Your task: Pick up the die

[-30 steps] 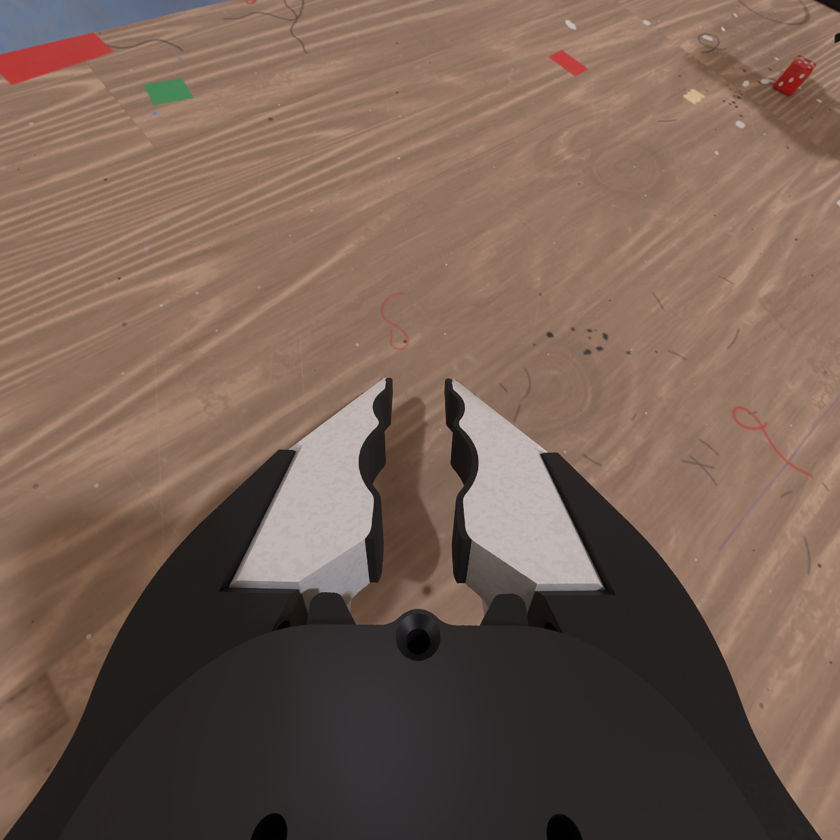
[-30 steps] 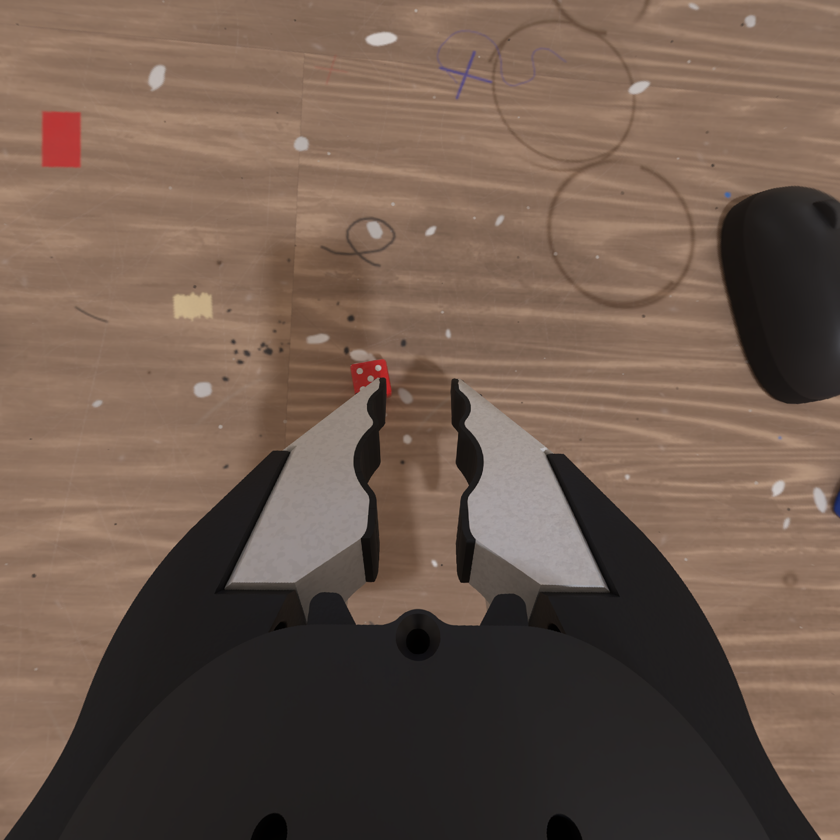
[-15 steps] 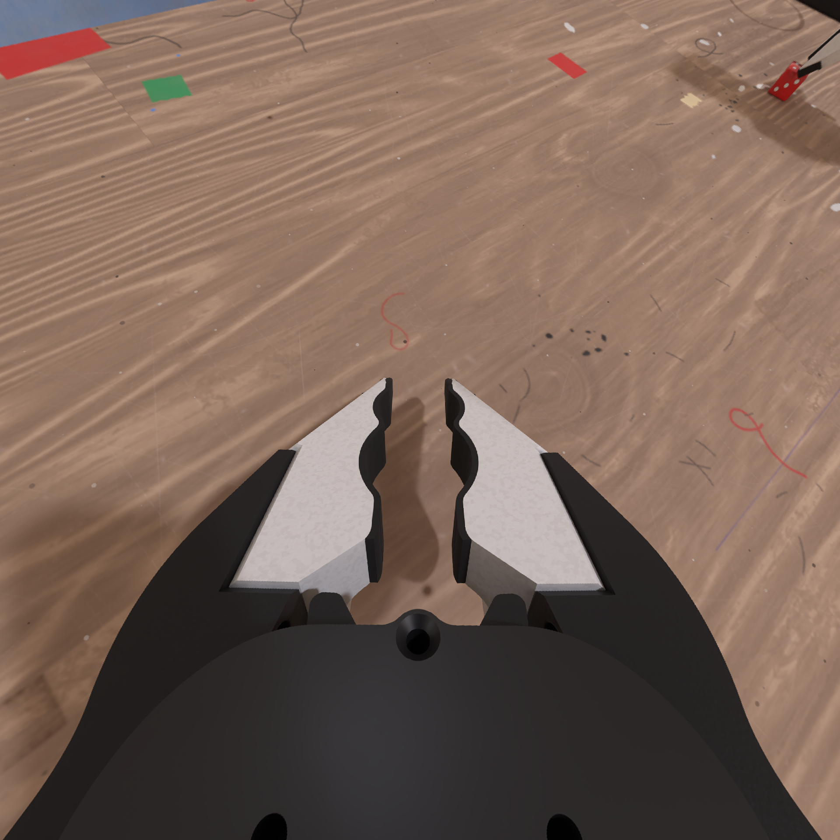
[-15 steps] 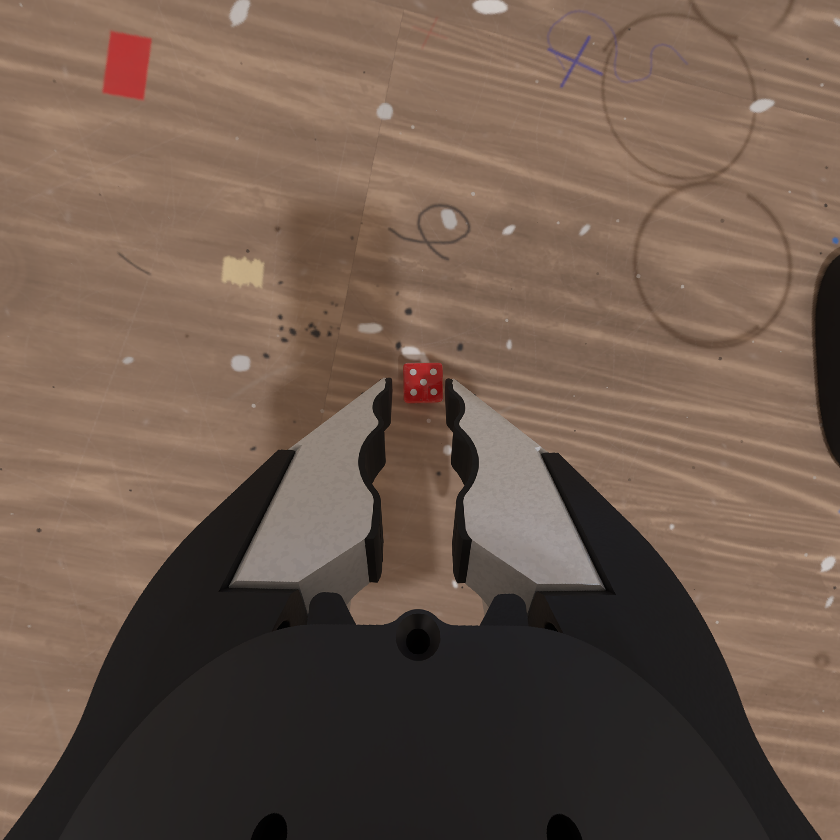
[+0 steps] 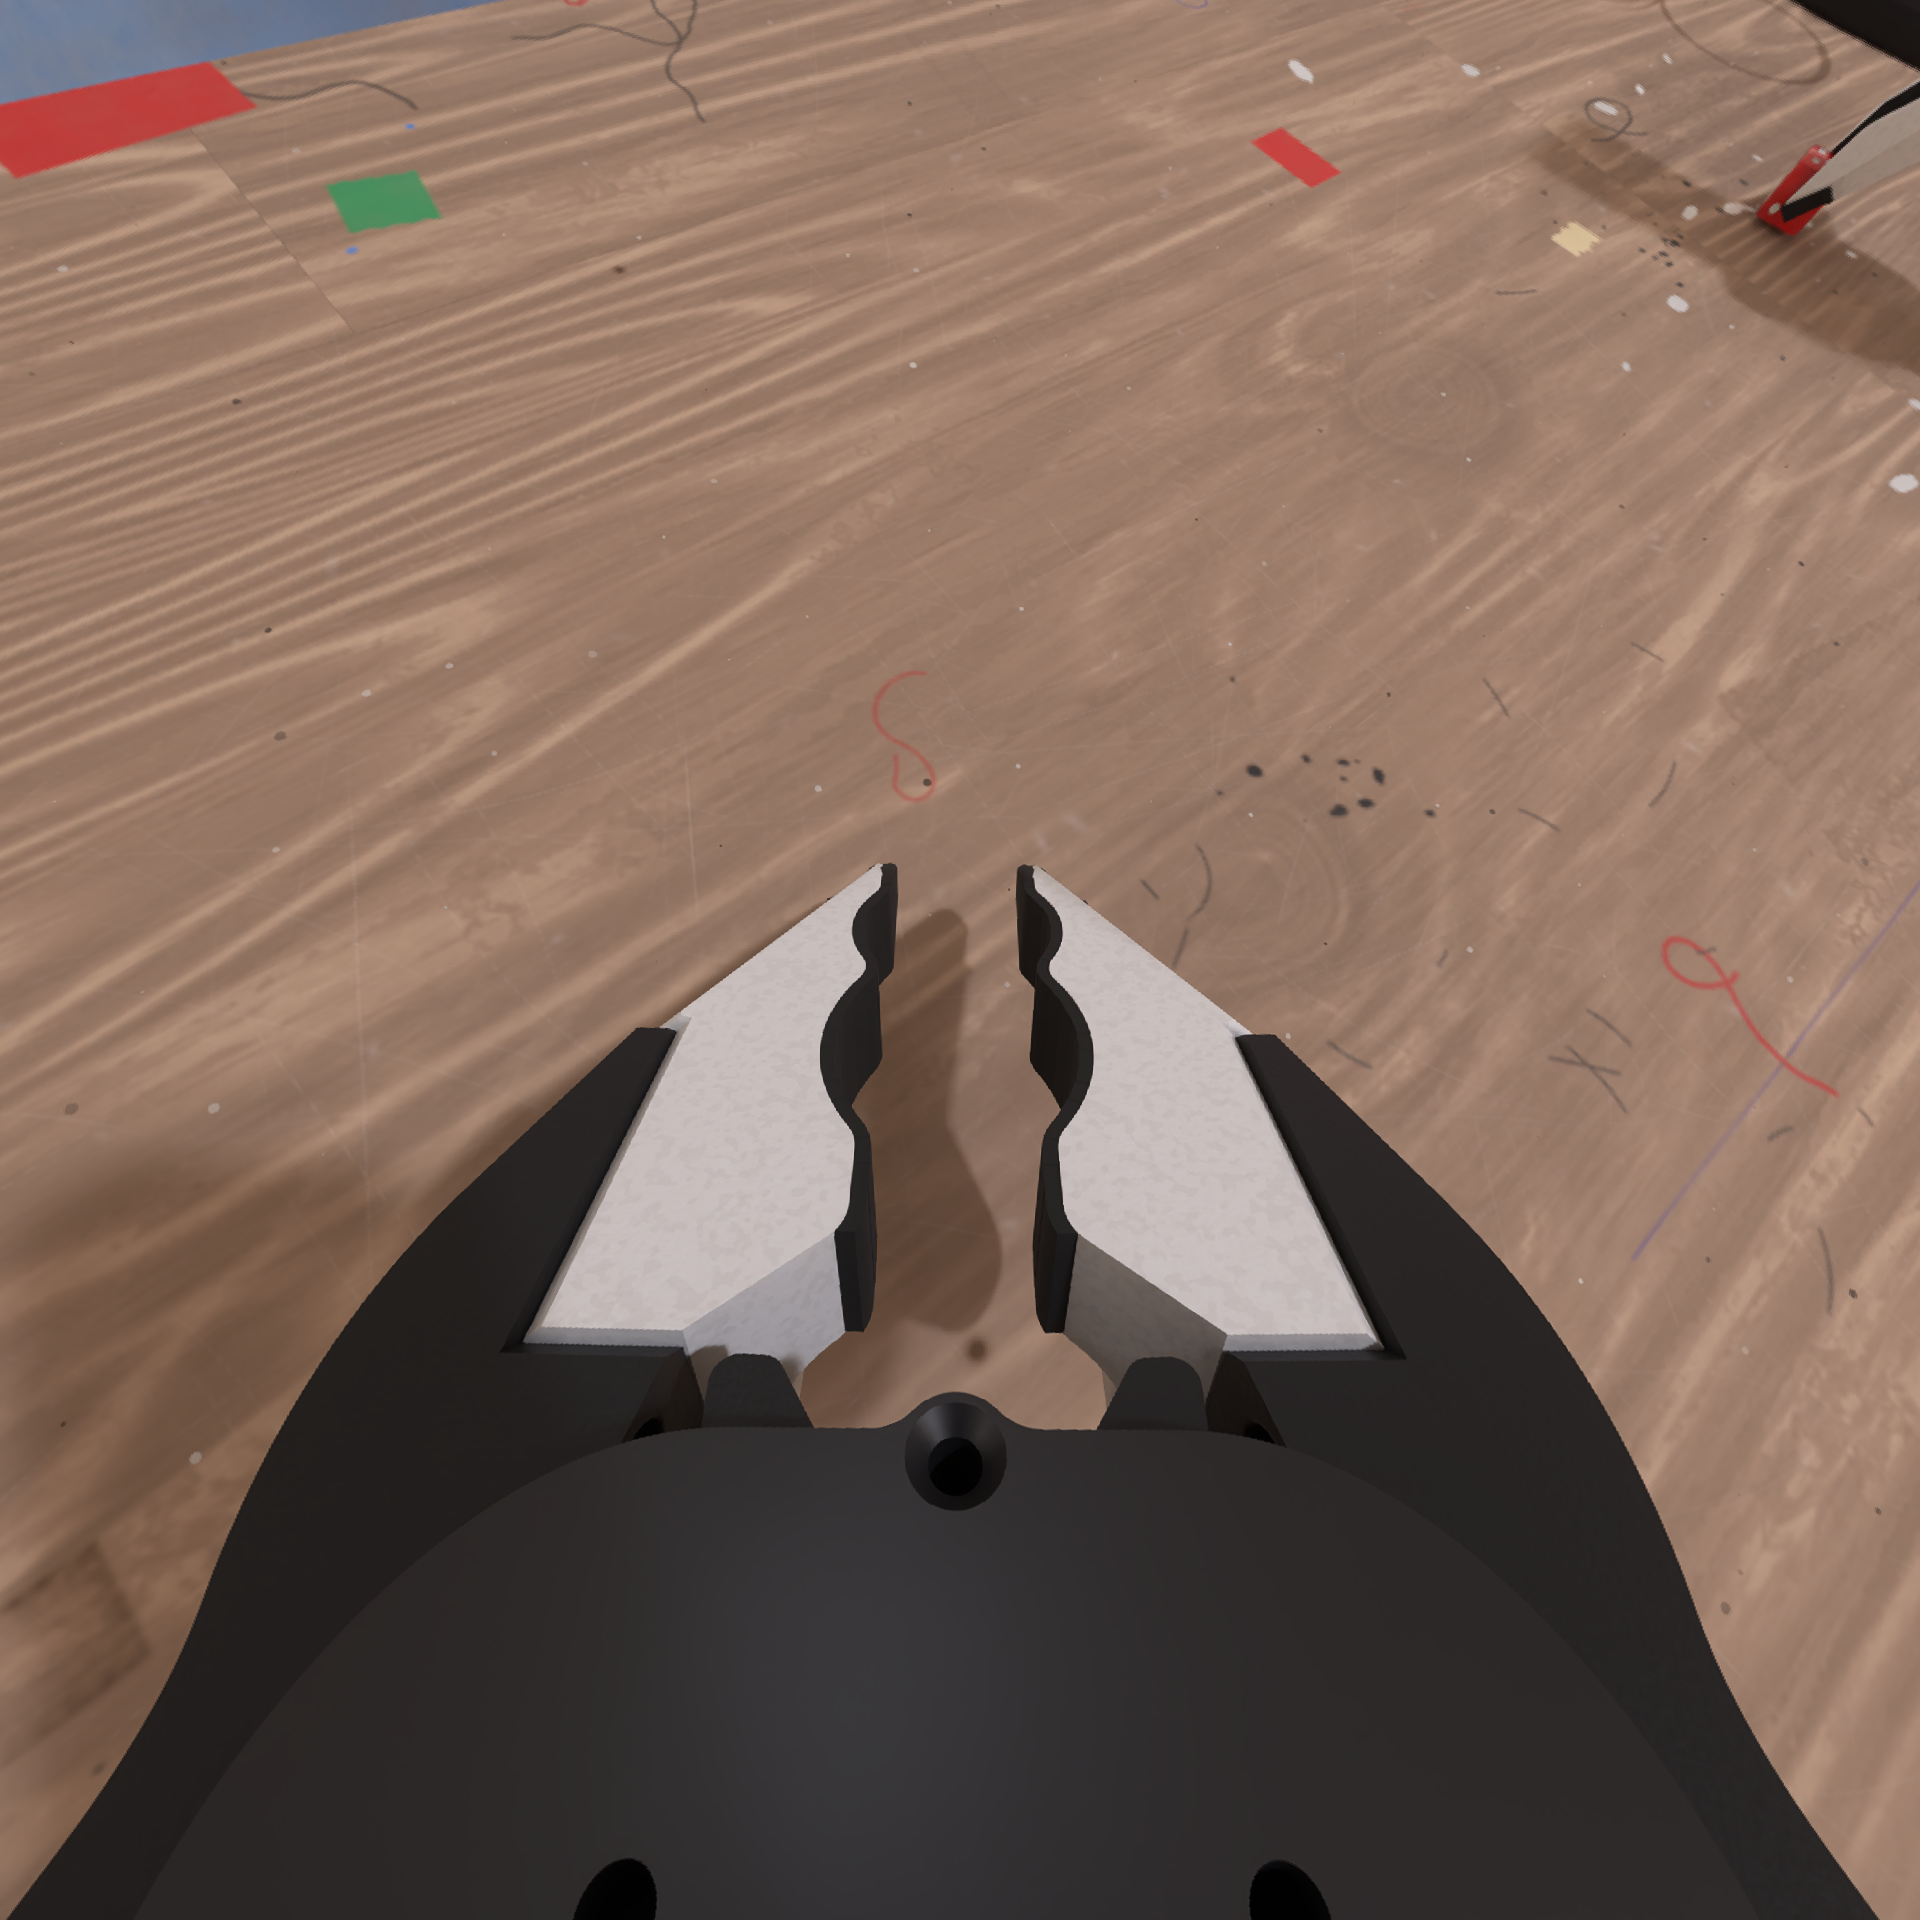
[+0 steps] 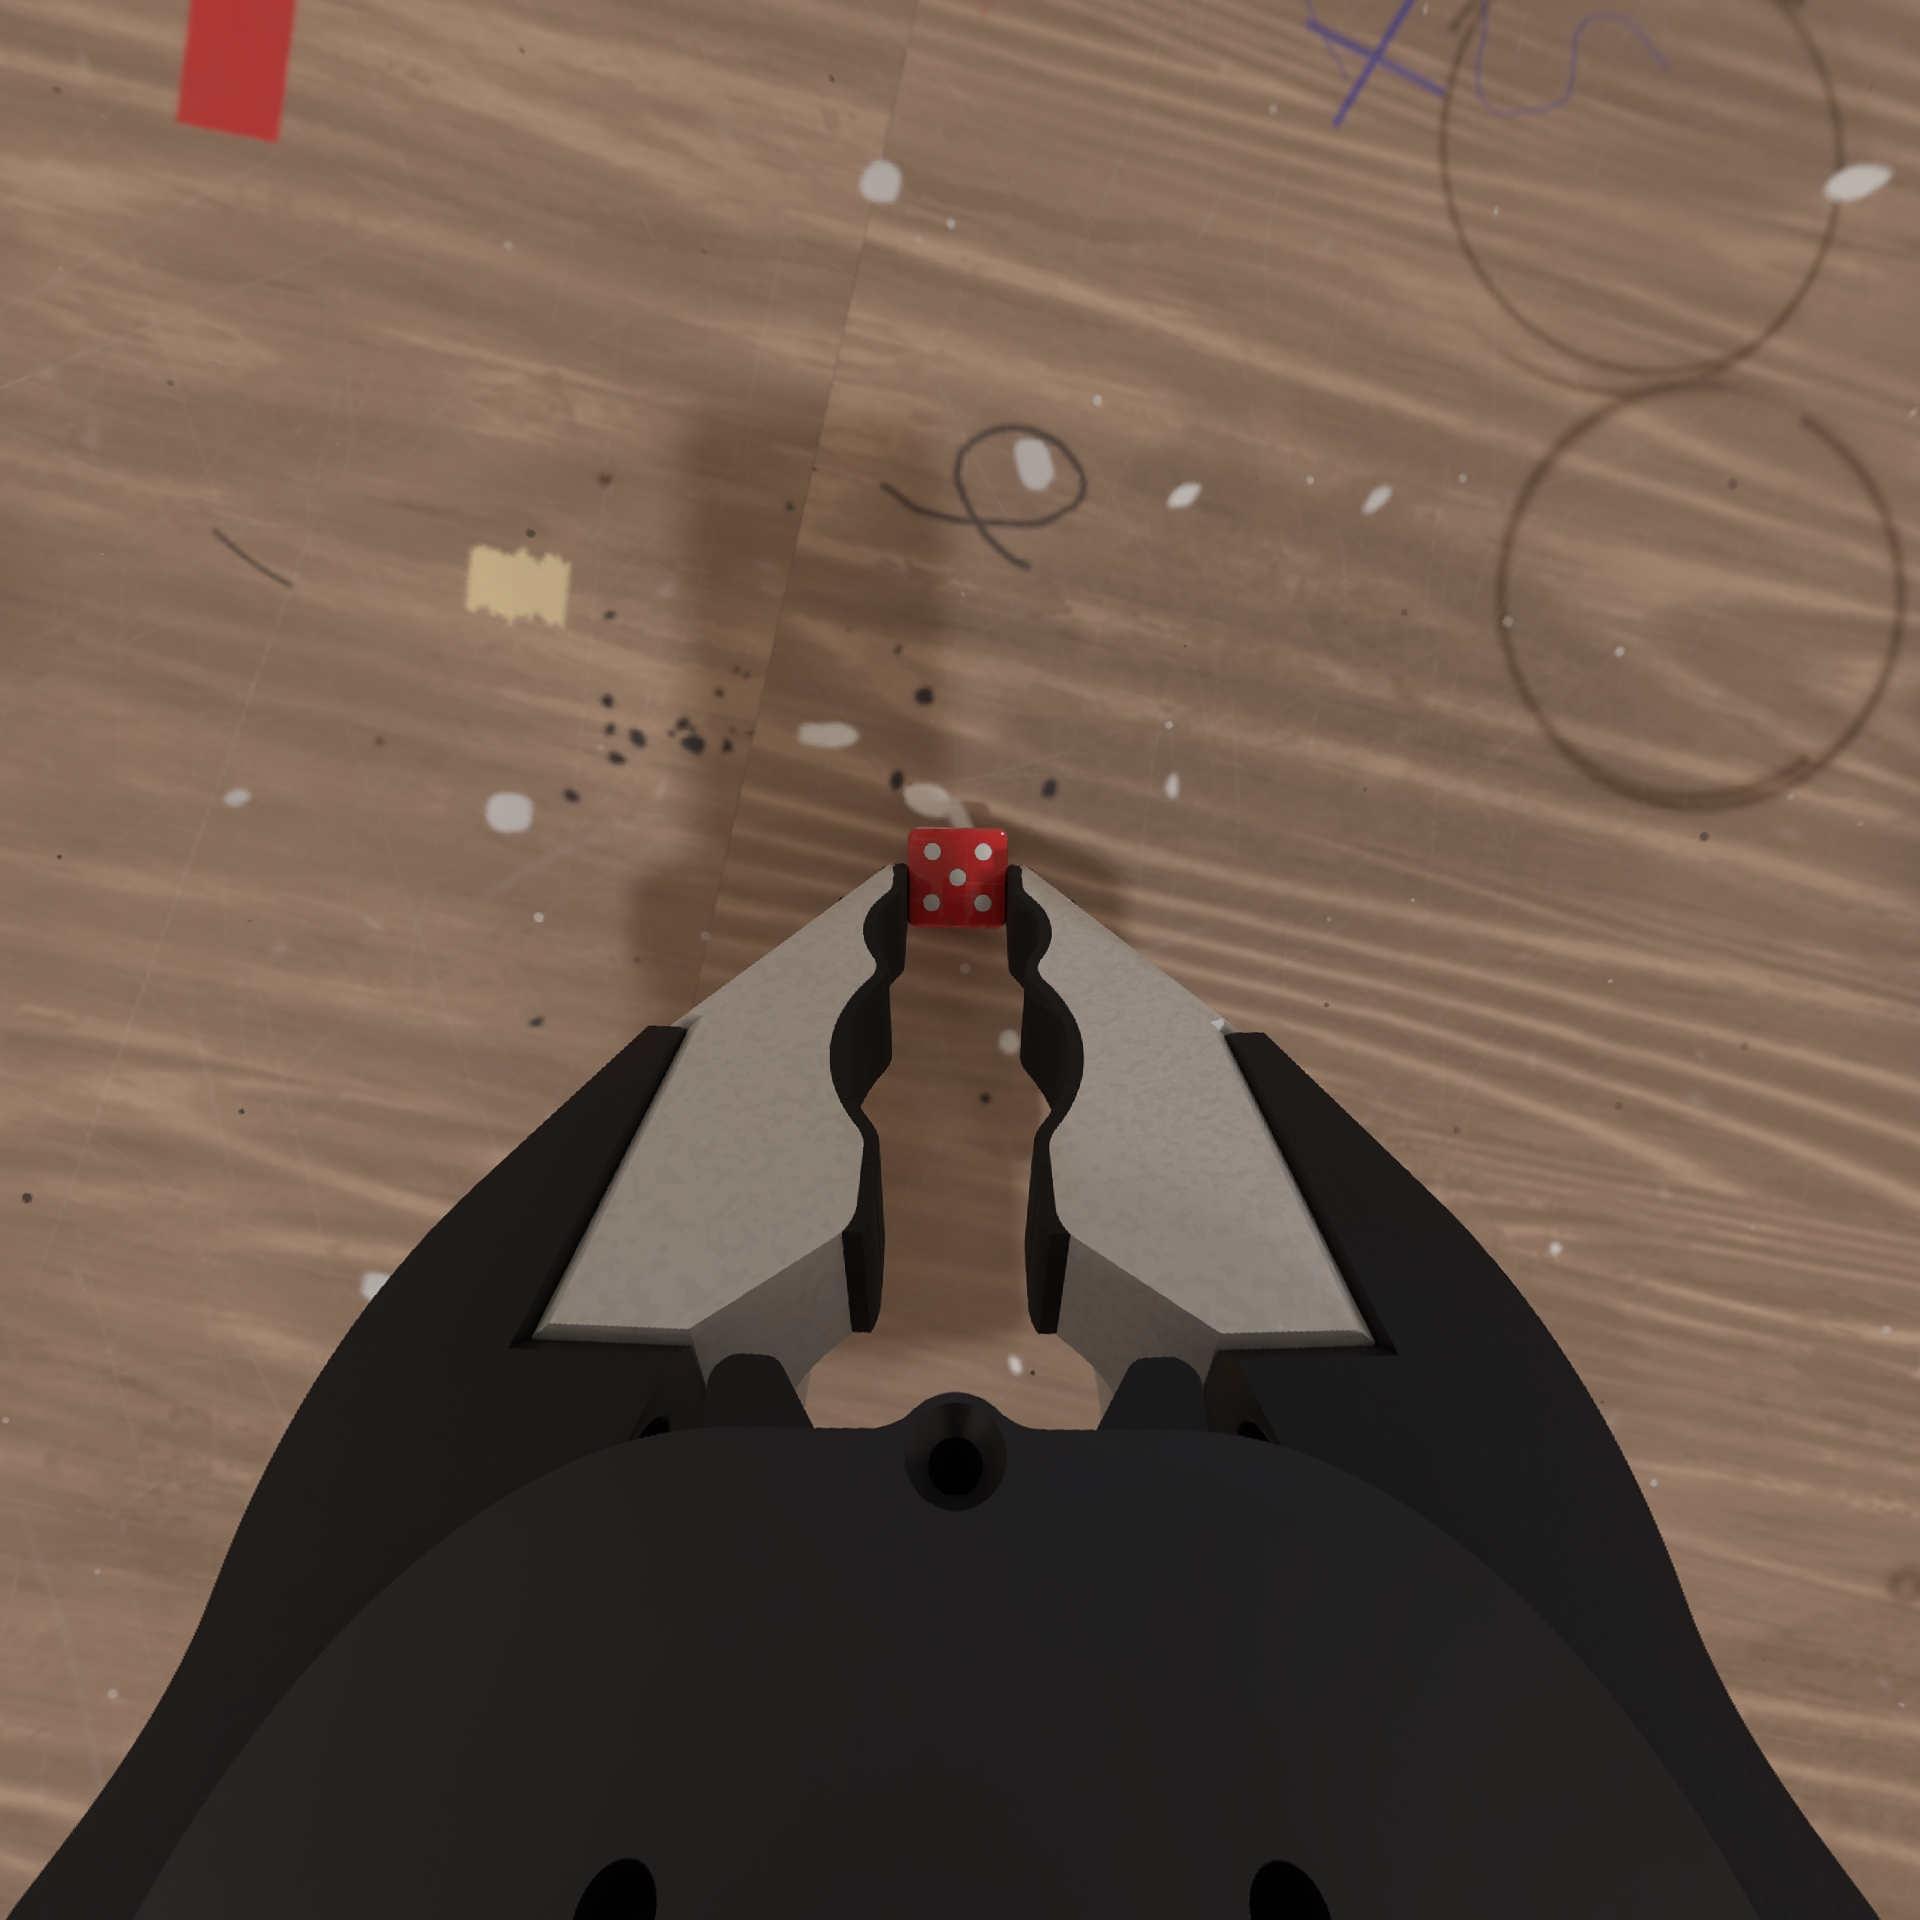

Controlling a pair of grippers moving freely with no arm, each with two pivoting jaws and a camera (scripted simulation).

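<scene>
Between the tips of the right claw (image 6: 957, 883) sits the red die (image 6: 957, 876), five white dots up. Both fingertips (image 6: 891, 902) press its sides, so this claw is holding the die down at the brown wooden surface (image 6: 1351, 935). Far off, the left claw (image 5: 956, 883) hangs with a narrow gap, holding nothing.

Scuffed wooden tabletop (image 5: 727, 499) with red tape (image 5: 109, 112), green patch (image 5: 382, 201)
</scene>
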